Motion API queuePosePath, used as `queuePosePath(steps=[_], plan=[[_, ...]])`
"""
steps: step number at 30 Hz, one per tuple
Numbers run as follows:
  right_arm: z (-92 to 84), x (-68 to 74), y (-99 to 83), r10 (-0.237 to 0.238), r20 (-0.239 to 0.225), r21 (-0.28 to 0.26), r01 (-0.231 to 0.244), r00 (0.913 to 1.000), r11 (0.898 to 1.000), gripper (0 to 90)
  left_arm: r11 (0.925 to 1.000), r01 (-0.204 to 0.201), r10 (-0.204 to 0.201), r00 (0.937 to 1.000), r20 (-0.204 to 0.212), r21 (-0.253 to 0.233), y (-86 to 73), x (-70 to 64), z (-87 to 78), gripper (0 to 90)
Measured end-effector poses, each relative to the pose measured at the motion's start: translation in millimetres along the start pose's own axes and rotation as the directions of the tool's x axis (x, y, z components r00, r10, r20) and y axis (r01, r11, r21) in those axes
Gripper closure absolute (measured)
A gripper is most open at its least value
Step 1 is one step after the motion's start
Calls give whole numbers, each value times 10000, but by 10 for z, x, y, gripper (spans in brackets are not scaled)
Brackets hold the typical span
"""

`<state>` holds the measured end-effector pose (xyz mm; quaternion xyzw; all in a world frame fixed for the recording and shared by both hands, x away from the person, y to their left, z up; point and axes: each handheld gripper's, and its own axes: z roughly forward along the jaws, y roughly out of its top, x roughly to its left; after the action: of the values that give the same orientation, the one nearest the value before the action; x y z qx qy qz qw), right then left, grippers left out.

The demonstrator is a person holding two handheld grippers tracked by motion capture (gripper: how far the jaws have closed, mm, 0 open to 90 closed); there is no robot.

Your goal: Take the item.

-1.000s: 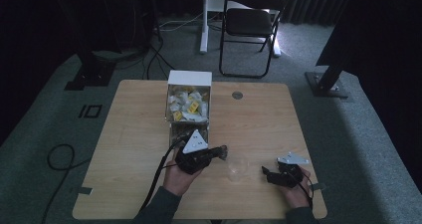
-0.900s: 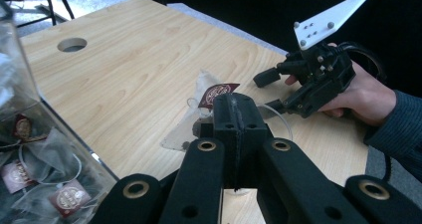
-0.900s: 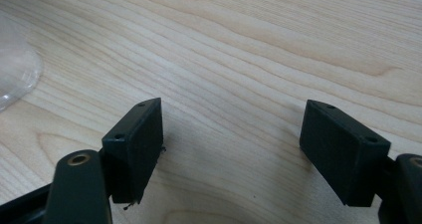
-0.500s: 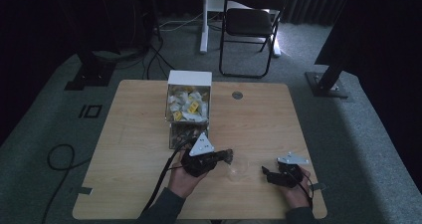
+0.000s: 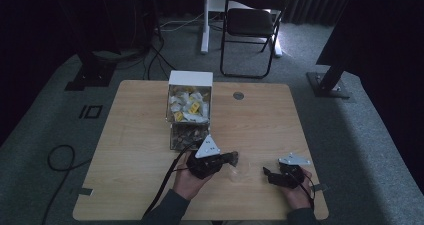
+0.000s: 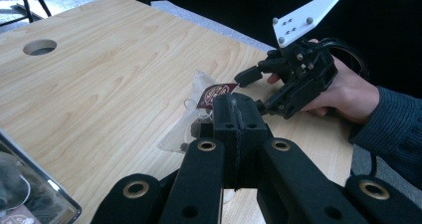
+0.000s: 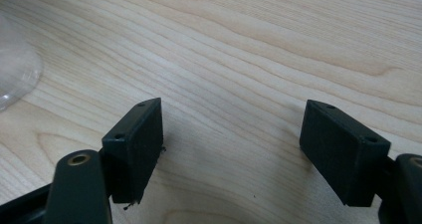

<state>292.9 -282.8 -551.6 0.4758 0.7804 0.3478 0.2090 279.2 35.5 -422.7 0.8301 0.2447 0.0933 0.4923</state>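
Jaws of the left gripper [image 6: 238, 115] were clamped on a translucent tea-bag sachet with a maroon label [image 6: 199, 109] above the pale wooden table [image 6: 99, 84]; the right gripper [image 7: 231, 149] rested released. Thin film might tear if tugged.

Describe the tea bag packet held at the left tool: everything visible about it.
The tea bag packet is a clear, crinkled plastic sachet with a dark maroon oval label bearing pale print too small to read. Pale string or bag material shows faintly through the film. It lies low over the wooden table, just ahead of the left tool, whose jaws are shut together on its near edge. The right tool sits just beyond it, apart from it. In the high view it appears as a faint glint.
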Motion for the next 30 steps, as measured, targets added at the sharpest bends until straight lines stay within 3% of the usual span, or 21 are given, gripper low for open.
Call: queuePosePath(steps=[30], plan=[[1, -1, 0, -9, 0, -13, 9, 10000, 10000, 249, 9995, -181, 171, 9991, 400, 269, 6, -110, 206, 900]])
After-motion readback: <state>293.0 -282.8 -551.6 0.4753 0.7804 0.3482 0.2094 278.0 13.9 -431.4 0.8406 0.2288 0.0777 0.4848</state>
